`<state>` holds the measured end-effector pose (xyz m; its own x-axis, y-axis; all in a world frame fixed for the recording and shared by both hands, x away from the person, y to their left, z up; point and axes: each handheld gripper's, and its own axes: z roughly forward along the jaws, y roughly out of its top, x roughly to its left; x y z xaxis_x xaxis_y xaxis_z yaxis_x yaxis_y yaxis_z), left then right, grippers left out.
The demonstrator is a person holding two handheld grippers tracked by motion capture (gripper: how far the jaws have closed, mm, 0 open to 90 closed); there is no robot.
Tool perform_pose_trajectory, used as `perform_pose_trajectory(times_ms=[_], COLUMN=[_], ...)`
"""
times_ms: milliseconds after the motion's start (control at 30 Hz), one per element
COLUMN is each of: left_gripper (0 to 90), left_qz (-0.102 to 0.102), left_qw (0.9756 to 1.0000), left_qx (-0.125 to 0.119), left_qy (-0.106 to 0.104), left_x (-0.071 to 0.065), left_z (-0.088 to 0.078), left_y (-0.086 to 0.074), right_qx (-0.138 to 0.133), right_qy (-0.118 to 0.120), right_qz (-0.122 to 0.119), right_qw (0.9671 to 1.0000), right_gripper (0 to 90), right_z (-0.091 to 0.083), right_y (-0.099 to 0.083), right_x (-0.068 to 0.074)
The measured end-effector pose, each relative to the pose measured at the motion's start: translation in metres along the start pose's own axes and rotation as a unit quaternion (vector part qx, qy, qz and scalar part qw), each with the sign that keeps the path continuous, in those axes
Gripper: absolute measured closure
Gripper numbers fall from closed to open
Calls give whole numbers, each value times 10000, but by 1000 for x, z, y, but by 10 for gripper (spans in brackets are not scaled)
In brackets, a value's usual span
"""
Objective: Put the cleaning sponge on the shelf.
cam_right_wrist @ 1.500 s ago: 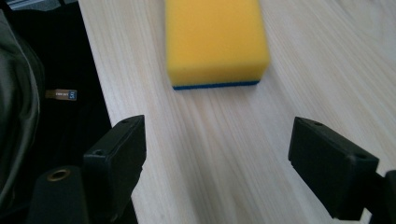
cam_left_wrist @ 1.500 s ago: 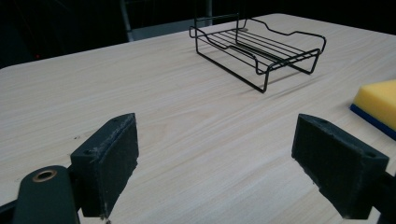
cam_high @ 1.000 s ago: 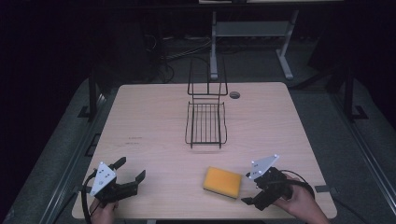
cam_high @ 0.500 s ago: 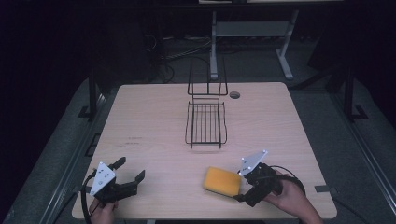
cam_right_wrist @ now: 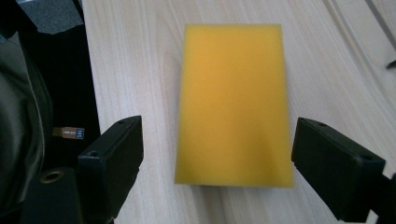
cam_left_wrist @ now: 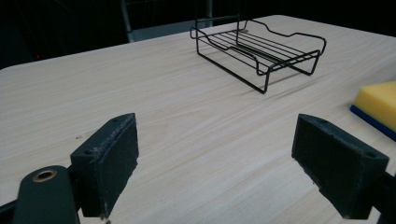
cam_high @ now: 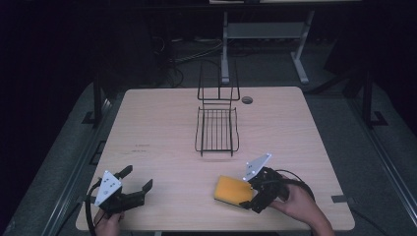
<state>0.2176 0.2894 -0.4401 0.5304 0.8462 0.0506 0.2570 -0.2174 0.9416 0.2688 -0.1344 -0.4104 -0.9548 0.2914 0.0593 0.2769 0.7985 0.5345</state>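
High view: I am holding my right gripper (cam_high: 252,196) at the near edge of the flat yellow rectangular sponge (cam_high: 232,189), which is lying on the pale wooden table (cam_high: 157,128), nearer me than the black wire rack (cam_high: 217,129). My left gripper (cam_high: 135,184) is sitting well left of the sponge.

Left gripper view: my jaws are standing wide apart, the rack (cam_left_wrist: 259,48) ahead, the sponge (cam_left_wrist: 377,103) at right.

Right gripper view: my jaws are spread, flanking the sponge's (cam_right_wrist: 233,98) near end without touching it.

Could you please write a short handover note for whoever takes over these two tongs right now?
Right tongs: open, jaws either side of the flat yellow rectangular sponge with a blue underside, not closed on it.
Left tongs: open, holding nothing, near the table's front left.
Black wire rack: mid-table, nothing in it.
Done: right tongs lined up on the sponge.
Left: close and lift; the rack is probably where it goes.
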Motion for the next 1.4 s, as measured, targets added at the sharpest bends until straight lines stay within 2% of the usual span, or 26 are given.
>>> perform_pose_trajectory(times_ms=[133, 167, 267, 567, 1400], left_gripper=[140, 140, 140, 140, 140], left_qz=[-12, -11, -7, -9, -53], left_qw=[10000, 10000, 10000, 10000, 10000], left_qx=[-16, 4, 1, -6, -27], left_qy=[-5, -2, 2, 5, -7], left_x=[0, 0, 0, 0, 0], left_z=[0, 0, -1, -1, -1], left_y=[0, 0, 0, 0, 0], right_qx=[107, 198, 246, 442, 833], right_qy=[7, -13, -18, 25, 141], right_qz=[56, 18, -49, -91, 62], right_qw=[9999, 9998, 9997, 9990, 9964], right_gripper=[163, 163, 163, 163, 149], right_z=[4, 7, 9, 15, 38], right_y=[4, 7, 11, 22, 28], right_x=[-1, -2, -3, -6, -18])
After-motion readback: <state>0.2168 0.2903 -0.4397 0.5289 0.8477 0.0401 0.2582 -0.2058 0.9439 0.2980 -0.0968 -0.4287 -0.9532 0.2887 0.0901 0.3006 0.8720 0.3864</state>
